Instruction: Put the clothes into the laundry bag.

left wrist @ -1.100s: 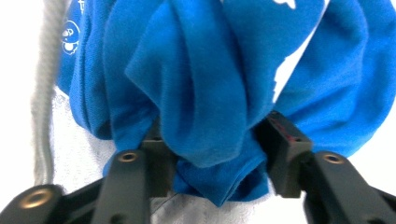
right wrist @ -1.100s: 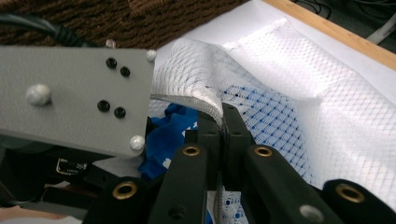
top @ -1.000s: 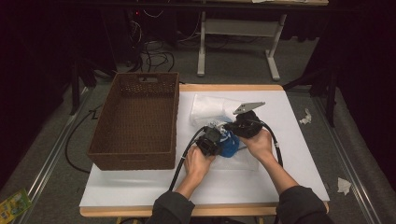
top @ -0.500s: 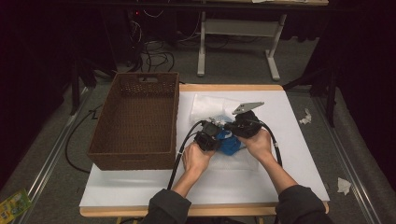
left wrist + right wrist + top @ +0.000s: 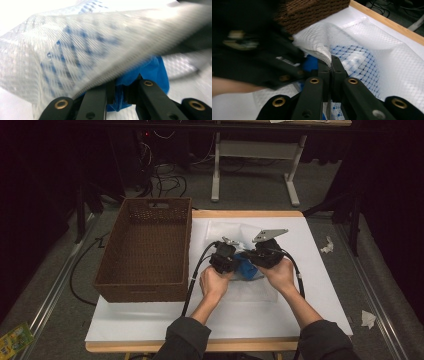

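The left gripper (image 5: pixel 120 93) has just been closing and now pinches blue cloth (image 5: pixel 152 72); the right gripper (image 5: pixel 331 66) is clamped on the white mesh bag (image 5: pixel 372 52). The gripper views reveal the bag's translucent netting with blue showing through, whereas the high view places it mid-tabletop (image 5: pixel 320 315), just beside the wicker basket (image 5: pixel 150 250).

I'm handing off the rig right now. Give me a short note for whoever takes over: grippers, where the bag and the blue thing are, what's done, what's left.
Left gripper: jaws have just been closing and now pinch the blue item at the mouth of the white mesh bag.
Right gripper: shut on the bag's edge, holding it up.
Both work close together at mid table, right of the brown wicker basket, which holds nothing.
Done: bag edge gripped, blue item gripped.
Left, as a guess: whether the blue item is going in or coming out cannot be told; the bag probably goes to the basket after.
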The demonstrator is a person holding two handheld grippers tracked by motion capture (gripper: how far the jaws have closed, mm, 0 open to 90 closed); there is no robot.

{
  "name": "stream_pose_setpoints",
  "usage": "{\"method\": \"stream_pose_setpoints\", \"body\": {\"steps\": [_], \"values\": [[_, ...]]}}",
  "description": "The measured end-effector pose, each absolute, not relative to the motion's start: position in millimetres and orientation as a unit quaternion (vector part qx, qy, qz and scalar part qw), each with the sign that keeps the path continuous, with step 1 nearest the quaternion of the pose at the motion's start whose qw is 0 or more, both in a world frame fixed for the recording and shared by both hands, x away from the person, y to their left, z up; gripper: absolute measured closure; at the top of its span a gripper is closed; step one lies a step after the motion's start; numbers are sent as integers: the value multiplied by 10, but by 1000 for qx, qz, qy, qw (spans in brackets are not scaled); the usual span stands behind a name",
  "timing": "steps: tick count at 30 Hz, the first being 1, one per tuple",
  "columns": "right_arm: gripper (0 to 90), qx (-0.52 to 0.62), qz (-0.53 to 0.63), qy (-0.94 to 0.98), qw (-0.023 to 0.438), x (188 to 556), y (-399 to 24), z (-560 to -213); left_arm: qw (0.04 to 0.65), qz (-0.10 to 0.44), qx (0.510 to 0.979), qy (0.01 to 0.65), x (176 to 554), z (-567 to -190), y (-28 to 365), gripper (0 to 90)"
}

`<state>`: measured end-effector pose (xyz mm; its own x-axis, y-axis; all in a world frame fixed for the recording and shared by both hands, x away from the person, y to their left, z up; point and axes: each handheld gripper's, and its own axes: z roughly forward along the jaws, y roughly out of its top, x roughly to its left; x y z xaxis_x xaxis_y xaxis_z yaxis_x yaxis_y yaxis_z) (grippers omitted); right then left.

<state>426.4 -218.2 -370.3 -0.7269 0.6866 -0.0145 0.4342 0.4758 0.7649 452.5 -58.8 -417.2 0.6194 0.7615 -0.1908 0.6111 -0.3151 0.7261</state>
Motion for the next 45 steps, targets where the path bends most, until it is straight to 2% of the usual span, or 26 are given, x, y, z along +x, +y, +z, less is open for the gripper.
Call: {"method": "stream_pose_setpoints", "body": {"steps": [5, 7, 11, 16, 27, 37, 39, 41, 45], "values": [[898, 328, 389, 845, 164, 4229, -2222, -3654, 409, 171, 784, 434, 4587, -4224, -705, 830], [898, 329, 383, 848, 162, 4222, -2243, -3671, 394, 196, 788, 430, 4602, -4266, -773, 828], [898, 334, 377, 849, 160, 4235, -2295, -3733, 347, 191, 808, 437, 4679, -4448, -867, 821], [898, 347, 376, 845, 155, 4267, -2336, -3791, 350, 169, 810, 439, 4682, -4445, -828, 795], [898, 348, 376, 843, 162, 4283, -2300, -3801, 340, 138, 829, 422, 4578, -4329, -762, 551], [897, 346, 373, 845, 164, 4285, -2308, -3798, 356, 129, 834, 401, 4398, -4237, -714, 507], [897, 347, 373, 844, 167, 4282, -2311, -3795, 354, 131, 837, 395, 4358, -4225, -708, 510], [897, 349, 376, 842, 167, 4273, -2314, -3784, 347, 138, 839, 396, 4329, -4224, -699, 554], [897, 351, 376, 841, 168, 4268, -2328, -3778, 334, 129, 846, 394, 4338, -4261, -691, 777]]}}
